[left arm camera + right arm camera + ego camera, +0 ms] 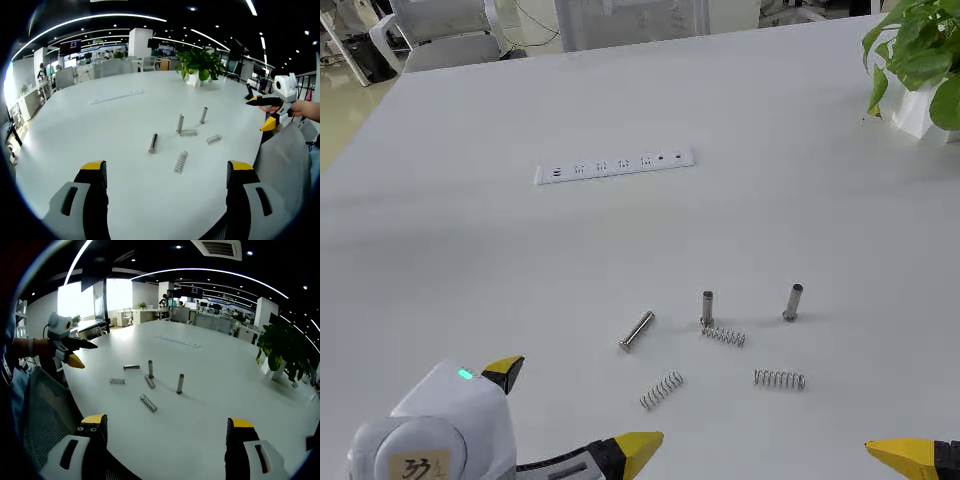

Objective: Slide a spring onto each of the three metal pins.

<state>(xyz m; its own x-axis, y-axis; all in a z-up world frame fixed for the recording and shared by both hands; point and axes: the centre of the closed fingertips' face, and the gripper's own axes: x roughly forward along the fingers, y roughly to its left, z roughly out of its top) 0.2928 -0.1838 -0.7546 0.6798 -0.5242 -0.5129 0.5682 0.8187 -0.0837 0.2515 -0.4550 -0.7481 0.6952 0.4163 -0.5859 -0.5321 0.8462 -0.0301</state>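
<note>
Left gripper (166, 167), right gripper (165, 421): jaws spread apart. Table (520, 260): standing pin (707, 307), second standing pin (793, 301), lying pin (637, 330), three loose springs (662, 389).

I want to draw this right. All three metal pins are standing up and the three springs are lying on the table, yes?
Not quite. The left pin lies on its side; the middle pin and the right pin stand up, as the head view shows. The left spring, middle spring and right spring do lie on the table.
</note>
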